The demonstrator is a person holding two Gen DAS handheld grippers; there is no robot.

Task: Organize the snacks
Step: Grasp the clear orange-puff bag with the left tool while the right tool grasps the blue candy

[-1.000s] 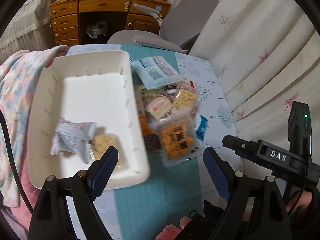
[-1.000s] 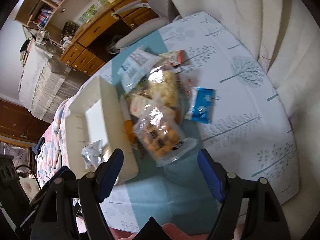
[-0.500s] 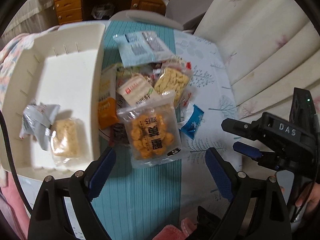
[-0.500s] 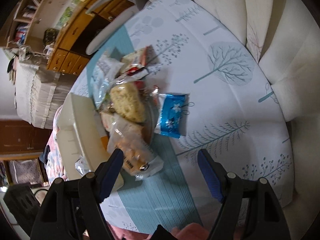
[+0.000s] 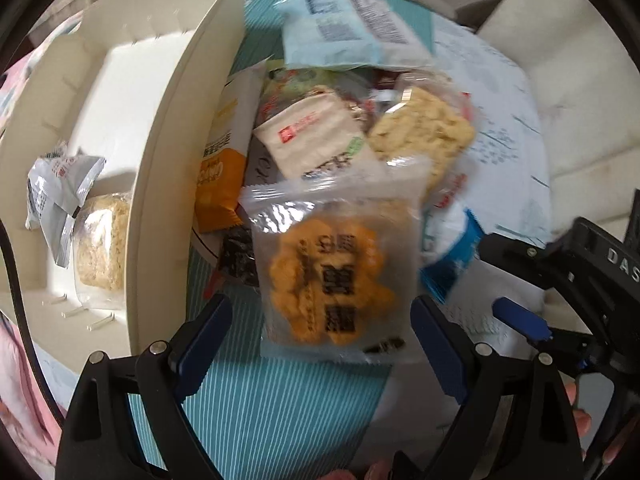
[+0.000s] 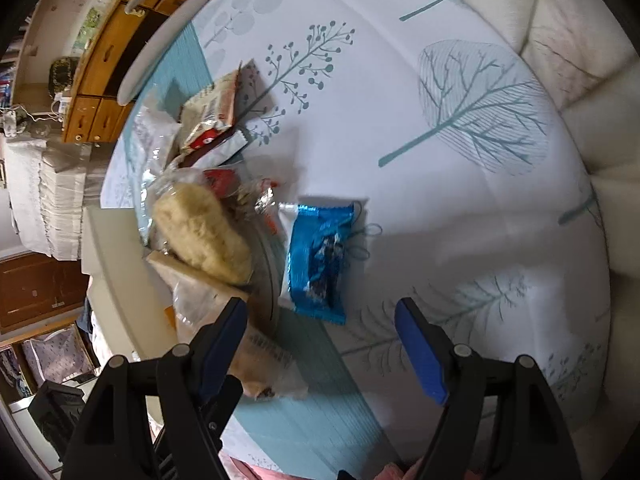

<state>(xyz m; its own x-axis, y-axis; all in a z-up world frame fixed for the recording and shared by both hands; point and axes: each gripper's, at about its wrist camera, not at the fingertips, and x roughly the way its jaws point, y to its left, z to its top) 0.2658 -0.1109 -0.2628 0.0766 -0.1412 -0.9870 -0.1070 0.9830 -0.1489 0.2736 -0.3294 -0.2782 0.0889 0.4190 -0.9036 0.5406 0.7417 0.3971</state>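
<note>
Early stage: two packets lie in the white bin (image 5: 168, 128), the snack pile (image 5: 328, 148) at frame centre remains on the table (image 6: 460, 208); left gripper (image 5: 320, 344) and right gripper (image 6: 320, 332) fingers spread, grasping nothing.

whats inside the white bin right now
The white bin holds two snacks at its near end: a crumpled silver packet lying partly over a clear-wrapped pale rice cake. Whatever lies beneath the packet is covered.

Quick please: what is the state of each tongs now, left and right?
Left tongs: open, holding nothing; the orange cookie packet lies between the fingers, not pinched.
Right tongs: open, holding nothing, just short of the blue packet.
</note>
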